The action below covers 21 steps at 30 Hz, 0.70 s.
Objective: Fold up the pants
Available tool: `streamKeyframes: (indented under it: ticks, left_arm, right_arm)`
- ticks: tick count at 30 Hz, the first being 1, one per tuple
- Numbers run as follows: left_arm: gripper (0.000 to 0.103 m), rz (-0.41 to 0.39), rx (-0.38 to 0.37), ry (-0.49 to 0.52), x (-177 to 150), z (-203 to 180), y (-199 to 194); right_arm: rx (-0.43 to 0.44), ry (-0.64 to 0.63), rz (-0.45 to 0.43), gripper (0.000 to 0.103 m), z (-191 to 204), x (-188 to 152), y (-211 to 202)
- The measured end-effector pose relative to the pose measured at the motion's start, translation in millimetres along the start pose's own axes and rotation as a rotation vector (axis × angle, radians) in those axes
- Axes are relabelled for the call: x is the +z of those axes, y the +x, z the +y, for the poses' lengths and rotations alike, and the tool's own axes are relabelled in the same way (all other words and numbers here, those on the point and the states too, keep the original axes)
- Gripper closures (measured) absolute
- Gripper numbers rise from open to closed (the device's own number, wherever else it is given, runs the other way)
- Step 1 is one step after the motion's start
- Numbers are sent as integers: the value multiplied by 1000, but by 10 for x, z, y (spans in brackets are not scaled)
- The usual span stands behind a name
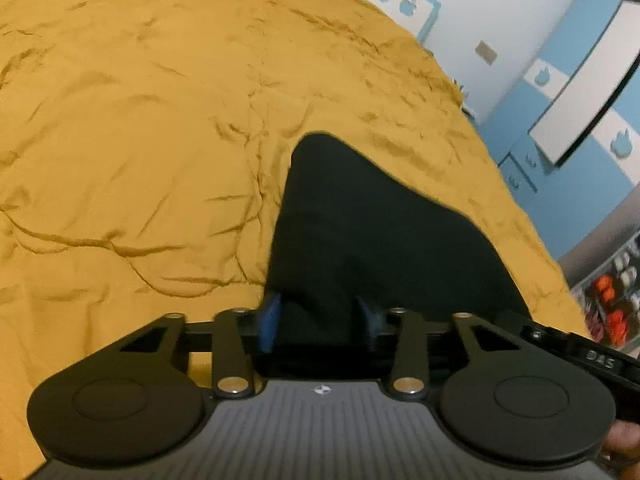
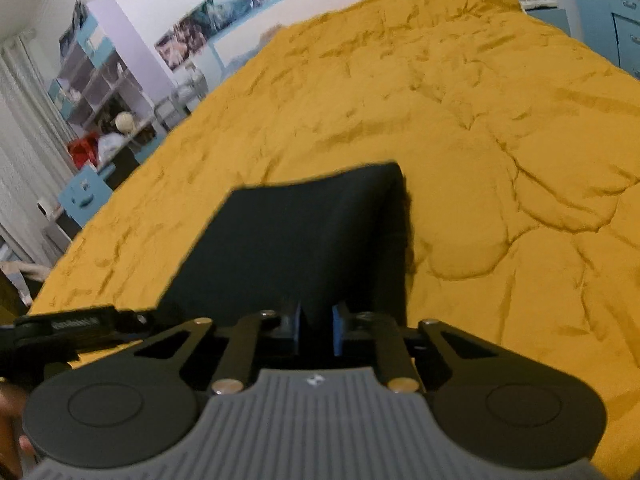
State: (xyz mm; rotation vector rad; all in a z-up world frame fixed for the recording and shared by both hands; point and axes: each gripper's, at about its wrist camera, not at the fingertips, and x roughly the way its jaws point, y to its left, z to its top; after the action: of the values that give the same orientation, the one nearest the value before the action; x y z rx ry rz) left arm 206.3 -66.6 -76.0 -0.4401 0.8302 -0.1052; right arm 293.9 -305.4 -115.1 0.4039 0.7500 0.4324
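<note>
Both tongs, left (image 1: 320, 312) and right (image 2: 316, 320), clamp dark pants (image 1: 360, 232) above a yellow bed (image 1: 140, 120), apparently holding one edge taut for folding.

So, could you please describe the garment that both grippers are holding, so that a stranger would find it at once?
A wrinkled mustard-yellow bedspread covers the whole bed. Over it, at the near edge, hang the black pants, pinched by the left gripper and the right gripper. They are the only dark, smooth cloth against all that yellow.
</note>
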Motion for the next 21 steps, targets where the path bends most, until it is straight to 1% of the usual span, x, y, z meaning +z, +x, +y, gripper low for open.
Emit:
streamKeyframes:
  ticks: [1,4,6,8,10,12,13,14,15,16,18,20,21]
  left_arm:
    - [73,-18,-20,-13,6,21,-50]
    - [81,-60,-105,-87,3,148,-186]
    - [82,-60,-111,-92,-2,184,-204]
    - [82,-50,-94,-57,-36,173,-186]
    - [81,-30,-66,-15,-79,128,-144]
    - [78,2,-40,-2,-114,112,-70]
    - [76,21,-30,0,-131,114,-37]
    - [75,39,-27,3,-143,117,-8]
    - [73,45,-27,5,-155,123,-7]
    - [69,46,-28,7,-160,129,-15]
    - [68,52,-40,5,-150,148,-54]
    - [63,35,-61,8,-146,156,-134]
    - [60,30,-69,13,-148,155,-152]
  right_arm:
    - [26,9,-21,94,17,23,-66]
    - [81,8,-62,94,67,66,-231]
    - [94,1,-57,94,73,67,-280]
    - [82,-5,-34,94,52,34,-261]
    - [41,-15,14,94,13,-21,-172]
    - [-29,-30,71,93,-29,-78,-59]
    - [-68,-39,88,91,-55,-102,-10]
    - [-89,-47,98,90,-80,-120,26]
    - [-93,-44,102,91,-98,-133,45]
    - [-100,-37,93,92,-108,-128,43]
    - [-124,-51,45,97,-80,-95,-16]
    - [-114,-66,-30,100,-44,-49,-115]
    - [-108,-62,-54,100,-46,-24,-160]
